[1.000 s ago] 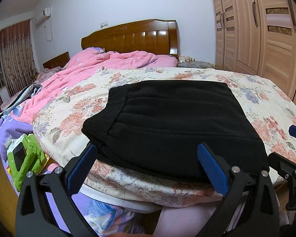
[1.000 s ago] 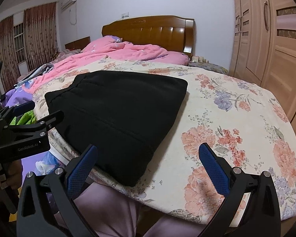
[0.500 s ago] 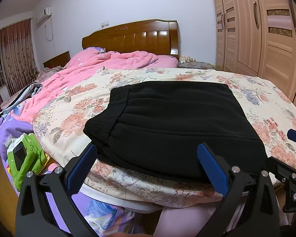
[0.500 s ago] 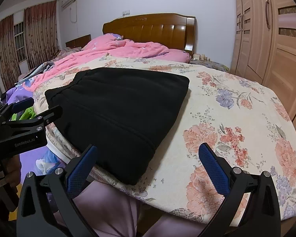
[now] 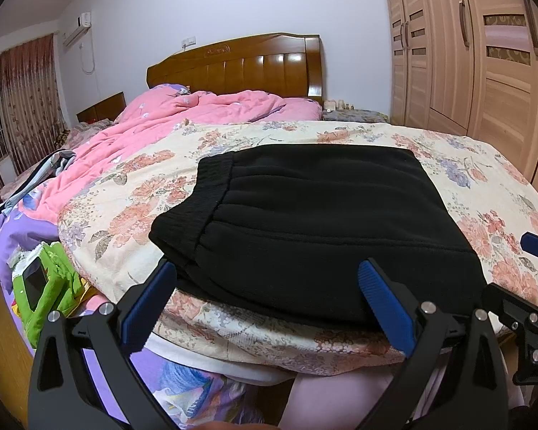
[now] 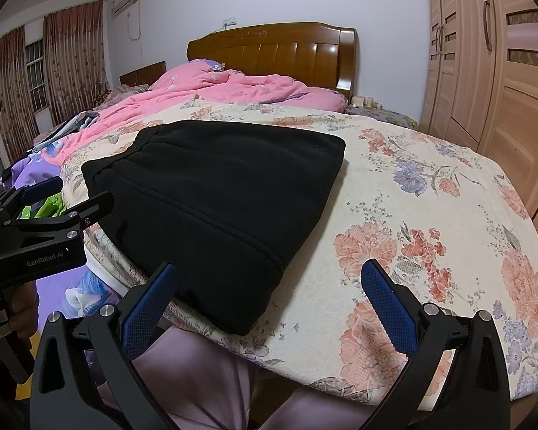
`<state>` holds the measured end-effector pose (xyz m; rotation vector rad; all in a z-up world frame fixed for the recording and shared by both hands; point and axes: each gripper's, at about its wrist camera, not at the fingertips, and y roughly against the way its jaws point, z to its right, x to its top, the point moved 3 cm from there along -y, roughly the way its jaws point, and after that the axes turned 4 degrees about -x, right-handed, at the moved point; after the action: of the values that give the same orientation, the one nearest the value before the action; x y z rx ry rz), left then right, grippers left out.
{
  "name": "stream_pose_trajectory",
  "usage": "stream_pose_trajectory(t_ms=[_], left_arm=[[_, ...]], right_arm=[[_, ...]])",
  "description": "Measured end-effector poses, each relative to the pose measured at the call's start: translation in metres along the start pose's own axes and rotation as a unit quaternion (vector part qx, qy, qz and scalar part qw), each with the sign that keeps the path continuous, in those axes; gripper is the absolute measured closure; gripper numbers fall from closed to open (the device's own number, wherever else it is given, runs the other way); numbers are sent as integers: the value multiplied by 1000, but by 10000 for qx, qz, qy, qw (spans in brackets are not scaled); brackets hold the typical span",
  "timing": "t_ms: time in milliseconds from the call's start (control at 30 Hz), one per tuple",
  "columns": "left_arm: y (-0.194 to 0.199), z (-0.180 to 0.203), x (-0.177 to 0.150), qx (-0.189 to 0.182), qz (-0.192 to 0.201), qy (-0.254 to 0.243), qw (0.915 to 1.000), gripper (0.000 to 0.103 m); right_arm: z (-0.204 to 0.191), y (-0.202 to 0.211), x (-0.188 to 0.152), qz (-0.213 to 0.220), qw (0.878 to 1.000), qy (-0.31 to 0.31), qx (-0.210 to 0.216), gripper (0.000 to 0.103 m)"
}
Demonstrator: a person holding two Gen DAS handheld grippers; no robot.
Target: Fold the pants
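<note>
Black pants [image 5: 315,229] lie folded into a compact rectangle on the floral bedspread [image 5: 132,193], waistband to the left, near the bed's front edge. They also show in the right wrist view [image 6: 218,193]. My left gripper [image 5: 269,301] is open and empty, held just in front of the pants' near edge. My right gripper [image 6: 269,301] is open and empty, off the pants' near right corner. The left gripper shows at the left of the right wrist view [image 6: 53,208], and the right gripper at the right edge of the left wrist view [image 5: 520,308].
A pink quilt [image 5: 183,122] is heaped toward the wooden headboard [image 5: 240,68]. A wardrobe [image 5: 484,53] stands on the right. A green item [image 5: 43,283] and purple bedding [image 5: 14,236] lie at the bed's left side. The person's legs [image 6: 197,376] are below the bed edge.
Both grippers have drawn back and dropped a little from the bed edge, staying open. The folded pants have not moved.
</note>
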<state>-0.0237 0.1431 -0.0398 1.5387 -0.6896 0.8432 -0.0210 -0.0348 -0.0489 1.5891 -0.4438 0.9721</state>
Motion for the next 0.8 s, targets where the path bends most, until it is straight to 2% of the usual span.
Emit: stream_pose_trajectory(t_ms=[800], left_arm=[[-2,-3,-3,-31,-53,-37,10000,1]], right_arm=[[0,-3,-4,-41,10000,2,48,4]])
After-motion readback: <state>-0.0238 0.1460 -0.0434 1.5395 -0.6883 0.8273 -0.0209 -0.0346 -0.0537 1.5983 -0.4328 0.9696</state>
